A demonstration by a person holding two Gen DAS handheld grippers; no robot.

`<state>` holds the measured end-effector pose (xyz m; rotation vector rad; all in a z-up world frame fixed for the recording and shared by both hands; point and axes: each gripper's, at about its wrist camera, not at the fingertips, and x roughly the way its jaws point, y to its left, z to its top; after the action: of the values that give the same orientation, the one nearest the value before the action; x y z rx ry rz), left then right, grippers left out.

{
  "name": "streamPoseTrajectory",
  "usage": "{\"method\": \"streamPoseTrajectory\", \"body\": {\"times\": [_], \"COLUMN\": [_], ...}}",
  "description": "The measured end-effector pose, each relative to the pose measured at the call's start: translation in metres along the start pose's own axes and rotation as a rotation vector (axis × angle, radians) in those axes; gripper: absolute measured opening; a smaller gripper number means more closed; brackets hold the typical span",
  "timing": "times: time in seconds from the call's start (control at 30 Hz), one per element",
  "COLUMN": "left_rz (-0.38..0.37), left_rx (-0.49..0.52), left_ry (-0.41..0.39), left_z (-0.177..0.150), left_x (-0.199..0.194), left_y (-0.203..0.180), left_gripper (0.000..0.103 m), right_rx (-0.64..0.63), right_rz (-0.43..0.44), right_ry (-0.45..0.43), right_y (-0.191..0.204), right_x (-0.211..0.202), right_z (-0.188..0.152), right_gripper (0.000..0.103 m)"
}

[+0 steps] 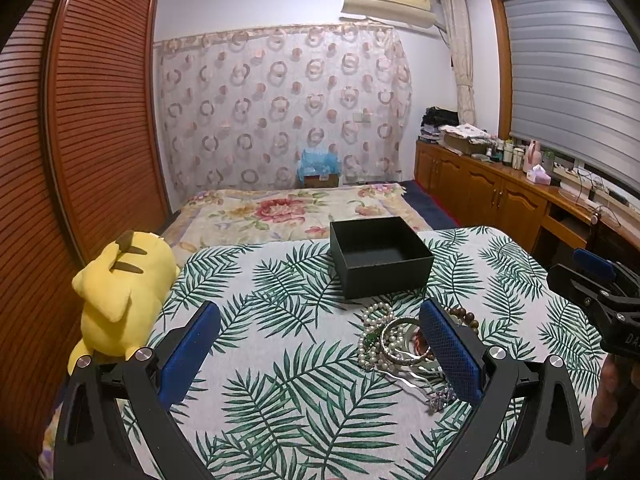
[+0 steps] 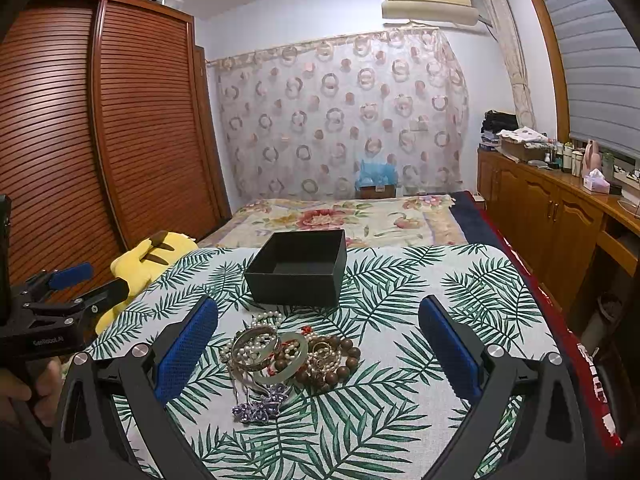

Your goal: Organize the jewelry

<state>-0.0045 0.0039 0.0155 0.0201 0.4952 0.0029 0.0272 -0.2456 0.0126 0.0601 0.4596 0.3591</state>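
While both hand-held grippers gape empty, jewelry pile tangled, partly hidden behind left blue pad.

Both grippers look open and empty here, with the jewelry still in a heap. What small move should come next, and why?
Probably lower the right gripper onto the jewelry pile to pinch the jade bangle on top. The black box just behind the pile is empty, and the pile lies between the right fingers, while the left gripper sits off to its side.

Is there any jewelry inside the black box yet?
No: the black box shows only its bare dark floor, while the jewelry pile lies on the leaf-print cloth in front.
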Motion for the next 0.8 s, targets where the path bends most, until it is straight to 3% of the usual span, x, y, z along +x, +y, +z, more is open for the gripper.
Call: {"method": "streamPoseTrajectory", "body": {"times": [0.43, 0.8], "left_rz": [-0.003, 0.001], "left_rx": [0.002, 0.002], "left_ry": [0.005, 0.002], "left_z": [0.01, -0.001], "left_x": [0.002, -0.001], "left_y": [0.009, -0.001], "left_gripper": [0.097, 0.097], "right_rx": [0.0, 0.0], "right_rz": [0.003, 0.003], "right_ry": [0.001, 0.0], "right_y": [0.002, 0.002], "right_x": [-0.001, -0.001], "right_z": [0.001, 0.001], "right_gripper": [0.101, 0.101]}}
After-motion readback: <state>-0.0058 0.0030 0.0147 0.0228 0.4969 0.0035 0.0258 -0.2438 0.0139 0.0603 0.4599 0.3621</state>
